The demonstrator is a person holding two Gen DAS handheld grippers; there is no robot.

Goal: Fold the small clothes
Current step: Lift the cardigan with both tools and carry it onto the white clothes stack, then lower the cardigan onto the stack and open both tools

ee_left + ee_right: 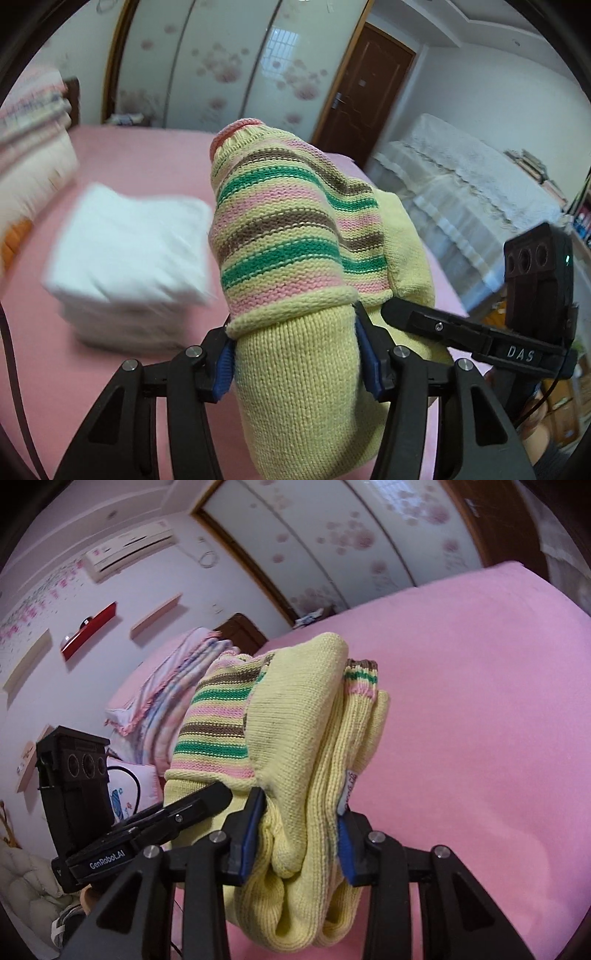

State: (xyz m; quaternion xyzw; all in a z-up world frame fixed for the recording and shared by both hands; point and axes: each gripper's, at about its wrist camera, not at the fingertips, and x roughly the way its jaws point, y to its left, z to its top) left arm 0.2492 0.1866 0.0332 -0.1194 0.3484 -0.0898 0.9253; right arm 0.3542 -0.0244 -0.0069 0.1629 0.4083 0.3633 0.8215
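Observation:
A small yellow knit sweater (291, 236) with pink, green and brown stripes is folded into a bundle and held above the pink bed (147, 162). My left gripper (295, 350) is shut on one end of it. My right gripper (299, 834) is shut on the other end of the sweater (295, 738), where several yellow layers bunch between the blue pads (345, 843). Each gripper shows in the other's view, right in the left wrist view (461, 332), left in the right wrist view (166, 823), close beside the sweater.
A stack of folded white cloth (129, 251) lies on the bed to the left. Striped pillows and bedding (173, 694) sit at the bed's head. Wardrobe doors (221, 62), a brown door (365, 85) and a lace-covered piece of furniture (469, 192) stand beyond the pink bed (480, 701).

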